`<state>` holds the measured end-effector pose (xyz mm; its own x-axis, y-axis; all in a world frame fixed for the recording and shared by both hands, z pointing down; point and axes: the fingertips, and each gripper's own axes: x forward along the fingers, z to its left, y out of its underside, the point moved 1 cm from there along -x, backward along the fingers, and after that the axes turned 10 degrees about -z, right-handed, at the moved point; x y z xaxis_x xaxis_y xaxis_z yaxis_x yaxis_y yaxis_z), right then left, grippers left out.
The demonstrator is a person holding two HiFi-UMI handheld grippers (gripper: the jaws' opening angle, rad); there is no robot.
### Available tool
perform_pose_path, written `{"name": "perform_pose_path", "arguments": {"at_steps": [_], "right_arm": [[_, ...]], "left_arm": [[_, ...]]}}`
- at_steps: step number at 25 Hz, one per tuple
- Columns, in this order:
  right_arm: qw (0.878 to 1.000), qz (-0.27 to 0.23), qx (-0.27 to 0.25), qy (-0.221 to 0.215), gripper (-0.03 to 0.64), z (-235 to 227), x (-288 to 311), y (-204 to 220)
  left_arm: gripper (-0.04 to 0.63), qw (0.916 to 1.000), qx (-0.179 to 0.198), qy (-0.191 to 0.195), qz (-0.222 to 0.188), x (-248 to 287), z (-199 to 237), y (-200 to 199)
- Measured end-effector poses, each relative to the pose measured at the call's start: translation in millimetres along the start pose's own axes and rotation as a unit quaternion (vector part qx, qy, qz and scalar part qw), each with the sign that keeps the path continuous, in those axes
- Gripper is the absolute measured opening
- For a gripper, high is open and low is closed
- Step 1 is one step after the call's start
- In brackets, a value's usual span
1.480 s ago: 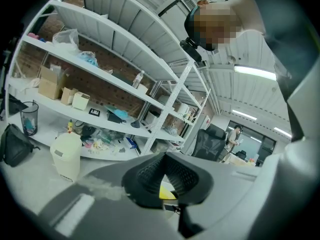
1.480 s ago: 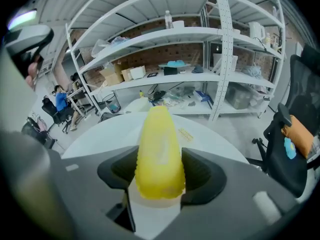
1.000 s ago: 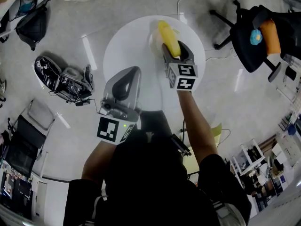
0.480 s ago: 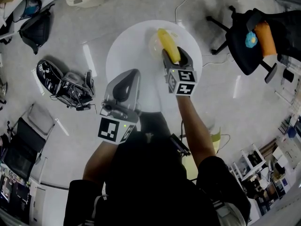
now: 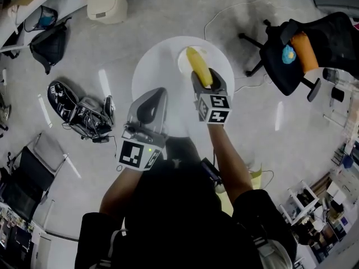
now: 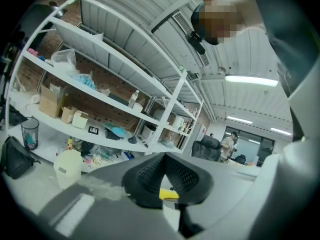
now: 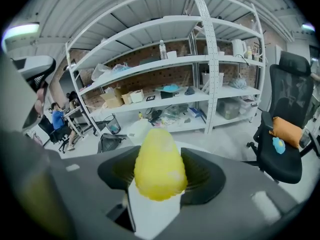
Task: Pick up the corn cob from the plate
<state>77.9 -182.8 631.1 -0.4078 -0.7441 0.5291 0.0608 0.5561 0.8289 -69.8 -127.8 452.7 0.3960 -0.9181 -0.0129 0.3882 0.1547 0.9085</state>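
Over on the left, the left gripper hangs above the near edge of the round white bench. Its fingers are pressed together with nothing in them, so it looks parked out of the way, since this reads as a one-handed job. Its own view confirms the pads meeting, and it also takes in tall white shelving that the head view never catches.

Now to the centre. The corn cob lies over the plate, its near end clamped in the right gripper and its free end pointing away from the person. The fingers stand wide because the cob is fat, and they pinch both flanks, probably so it cannot roll.

From overhead there is no telling whether cob and plate touch. The right gripper view adds the cob end-on, filling the gap between the pads, so the hold looks secure.
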Motion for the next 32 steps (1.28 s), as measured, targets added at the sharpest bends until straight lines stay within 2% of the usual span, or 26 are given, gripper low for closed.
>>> {"name": "perform_pose_path", "arguments": {"at_steps": [8, 21, 25, 32], "right_arm": [[0.999, -0.035, 0.004, 0.001, 0.261, 34, -44, -33], [0.993, -0.117, 0.004, 0.015, 0.261, 100, -155, -79], [0.991, -0.134, -0.001, 0.016, 0.259, 116, -185, -82], [0.993, -0.12, -0.008, 0.015, 0.258, 121, -213, -62]], "left_arm": [[0.003, 0.9994, 0.009, 0.017, -0.027, -26, -16, -42], [0.003, 0.9952, 0.022, 0.075, -0.058, -93, -46, -89], [0.003, 0.9941, 0.025, 0.088, -0.057, -112, -57, -91], [0.003, 0.9938, 0.024, 0.089, -0.062, -132, -78, -96]]}}
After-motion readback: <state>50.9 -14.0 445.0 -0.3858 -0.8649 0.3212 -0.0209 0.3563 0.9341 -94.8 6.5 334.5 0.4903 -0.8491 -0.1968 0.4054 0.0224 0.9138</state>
